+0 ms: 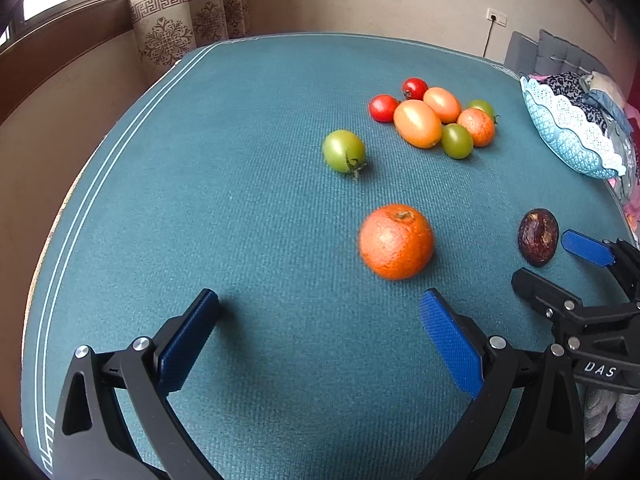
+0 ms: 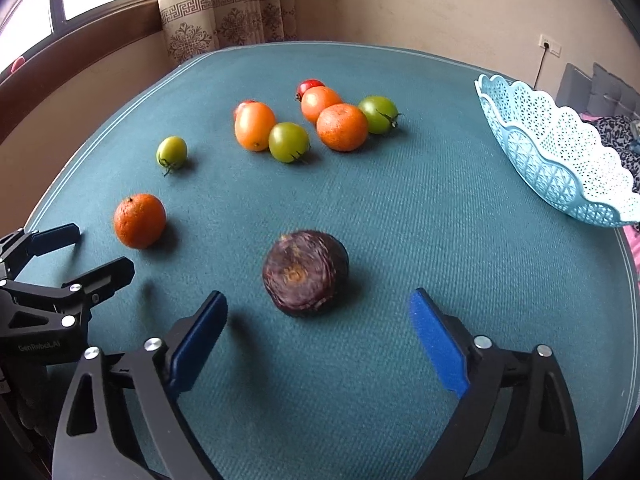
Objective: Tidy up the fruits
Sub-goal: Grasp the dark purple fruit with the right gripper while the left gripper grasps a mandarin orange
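My left gripper [image 1: 320, 304] is open and empty, just short of a lone orange [image 1: 396, 241]; it also shows in the right wrist view [image 2: 102, 248]. My right gripper [image 2: 318, 306] is open and empty, its jaws flanking the near side of a wrinkled dark purple fruit [image 2: 305, 272] without touching it; this gripper also shows in the left wrist view [image 1: 546, 258] beside that fruit [image 1: 538, 237]. A green tomato [image 1: 344, 151] lies alone. A cluster of fruits [image 1: 434, 118] lies further back: oranges, green and red tomatoes. A light blue basket [image 2: 560, 152] stands at the right edge.
Everything lies on a teal mat [image 1: 240, 200] covering the table. A curtain [image 1: 180, 20] and window are at the back left. A wall socket [image 1: 496, 17] and cushions with clothes [image 1: 568, 80] are at the back right.
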